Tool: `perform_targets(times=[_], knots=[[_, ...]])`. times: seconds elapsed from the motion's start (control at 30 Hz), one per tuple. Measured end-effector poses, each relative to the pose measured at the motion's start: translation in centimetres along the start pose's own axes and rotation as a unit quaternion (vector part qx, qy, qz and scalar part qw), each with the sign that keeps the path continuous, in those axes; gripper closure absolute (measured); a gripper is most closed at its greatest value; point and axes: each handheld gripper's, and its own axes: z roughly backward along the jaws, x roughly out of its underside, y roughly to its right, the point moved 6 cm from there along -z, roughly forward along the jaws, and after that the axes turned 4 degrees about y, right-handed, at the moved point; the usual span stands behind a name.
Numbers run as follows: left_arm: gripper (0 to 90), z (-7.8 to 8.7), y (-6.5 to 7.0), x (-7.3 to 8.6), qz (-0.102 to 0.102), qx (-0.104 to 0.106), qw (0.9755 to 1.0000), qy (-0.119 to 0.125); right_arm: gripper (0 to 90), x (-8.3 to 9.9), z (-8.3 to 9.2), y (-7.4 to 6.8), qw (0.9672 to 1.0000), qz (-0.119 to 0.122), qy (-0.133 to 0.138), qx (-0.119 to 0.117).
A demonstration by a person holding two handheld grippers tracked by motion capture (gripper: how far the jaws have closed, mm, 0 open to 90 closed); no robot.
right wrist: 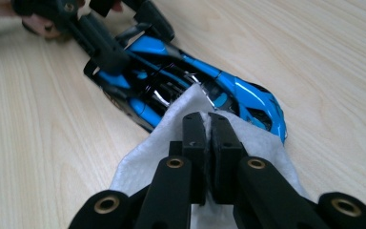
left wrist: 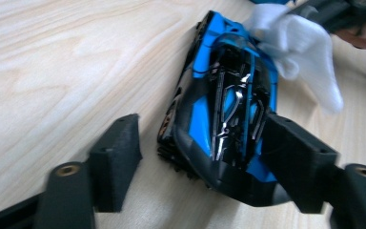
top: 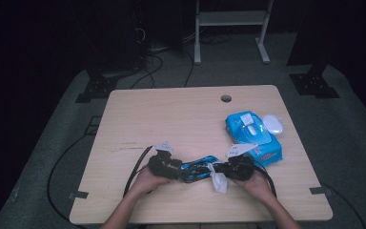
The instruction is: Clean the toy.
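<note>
A blue and black toy car (top: 198,168) lies on the wooden table (top: 171,109) near its front edge, between the two hands. My left gripper (top: 169,167) stands open around one end of the car (left wrist: 228,86): one jaw touches its side and the other stands apart from it. My right gripper (top: 224,171) is shut on a white wipe (top: 218,182). In the right gripper view the gripper (right wrist: 208,119) holds the wipe (right wrist: 143,157) against the middle of the car (right wrist: 190,76). The left gripper (right wrist: 100,38) sits at the car's far end.
A blue pack of wipes (top: 252,136) lies at the right of the table with a white oval object (top: 272,124) beside it. A round hole (top: 226,98) is near the far edge. Black cables (top: 136,169) trail off the front left.
</note>
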Motion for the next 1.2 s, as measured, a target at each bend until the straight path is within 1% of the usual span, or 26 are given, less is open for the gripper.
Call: perform_targets(times=[0.07,0.13,0.23,0.27,0.3,0.33,0.37,0.4,0.47,0.5,0.57,0.63,0.67,0.73,0.8,0.87,0.93,0.97,1.0,1.03,1.07,1.1,1.17,1.2], knots=[[28.5,0.0,0.1,0.0,0.001,-0.002,1.0,0.0,86.2,0.0,0.0,-0.2,0.9999,0.012,-0.005,0.006],[28.4,0.0,0.1,0.0,0.003,-0.004,1.0,-0.001,86.4,0.0,0.0,-0.3,0.9998,0.016,-0.006,0.009],[27.9,0.0,0.2,0.0,0.005,-0.006,1.0,-0.001,86.7,0.4,0.1,-0.5,0.9998,0.019,-0.004,0.001],[27.9,0.0,0.2,0.0,0.006,-0.004,1.0,-0.001,86.8,0.5,0.2,-0.7,0.9998,0.018,-0.007,-0.005],[27.9,0.0,0.2,0.0,0.007,-0.004,1.0,0.0,86.8,0.8,0.2,-0.8,0.9996,0.021,-0.014,-0.011],[27.9,-0.1,0.2,0.0,0.006,-0.003,1.0,-0.001,86.8,1.1,0.0,-1.0,0.9993,0.026,-0.025,-0.013],[28.0,-0.1,0.2,0.0,0.005,-0.001,1.0,-0.002,86.8,1.6,-0.4,-1.1,0.9981,0.041,-0.046,-0.003],[28.3,-0.1,0.2,-0.1,0.002,-0.001,1.0,-0.003,86.8,1.9,-0.6,-1.2,0.9979,0.043,-0.049,-0.002],[28.4,-0.2,0.2,-0.1,0.002,0.0,1.0,-0.002,86.7,1.4,-0.3,-1.2,0.999,0.026,-0.034,-0.011],[28.5,-0.2,0.2,-0.1,0.003,0.002,1.0,-0.003,86.7,1.0,0.0,-1.2,0.9993,0.024,-0.025,-0.012],[30.4,-0.2,0.2,-0.1,0.002,0.007,1.0,-0.002,86.7,0.2,0.6,-0.9,0.9997,0.021,-0.012,-0.007],[31.0,-0.2,0.2,-0.1,0.0,0.009,1.0,-0.002,86.7,-0.9,1.3,-0.2,0.9999,0.01,0.009,0.009],[31.3,-0.3,0.2,-0.1,-0.001,0.012,0.9999,-0.001,86.7,-1.3,1.4,0.3,0.9997,0.006,0.016,0.015],[32.5,-0.3,0.3,-0.2,-0.004,0.014,0.9999,-0.002,86.7,-2.0,1.1,0.8,0.9995,-0.003,0.024,0.02],[34.5,-0.3,0.4,-0.2,-0.01,0.014,0.9998,-0.002,86.7,-2.5,0.7,1.0,0.9993,-0.008,0.029,0.022],[34.9,-0.3,0.4,-0.2,-0.01,0.015,0.9998,-0.002,86.7,-3.0,0.6,0.9,0.9989,-0.003,0.037,0.03],[34.9,-0.3,0.4,-0.2,-0.007,0.017,0.9998,-0.001,86.7,-3.6,0.9,1.1,0.998,-0.003,0.05,0.038],[34.9,-0.3,0.4,-0.2,-0.006,0.016,0.9999,-0.002,86.7,-3.9,1.2,1.2,0.9975,-0.007,0.057,0.041],[35.0,-0.3,0.5,-0.3,-0.006,0.015,0.9999,-0.001,86.7,-4.0,1.3,1.3,0.9974,-0.007,0.058,0.041],[35.2,-0.3,0.5,-0.3,-0.01,0.014,0.9998,-0.003,86.7,-3.9,1.3,1.4,0.9978,-0.005,0.05,0.043],[35.5,-0.3,0.4,-0.3,-0.013,0.014,0.9998,-0.006,86.6,-3.5,1.0,1.4,0.9984,0.003,0.035,0.043],[35.6,-0.3,0.5,-0.3,-0.015,0.013,0.9998,-0.007,86.6,-3.0,0.7,1.3,0.9989,0.007,0.019,0.042],[35.8,-0.3,0.5,-0.4,-0.021,0.01,0.9997,-0.006,86.5,-2.0,0.1,1.3,0.9992,0.011,-0.008,0.039],[35.8,-0.3,0.6,-0.4,-0.023,0.007,0.9997,-0.005,86.5,-1.6,-0.1,1.5,0.9991,0.009,-0.017,0.038]])
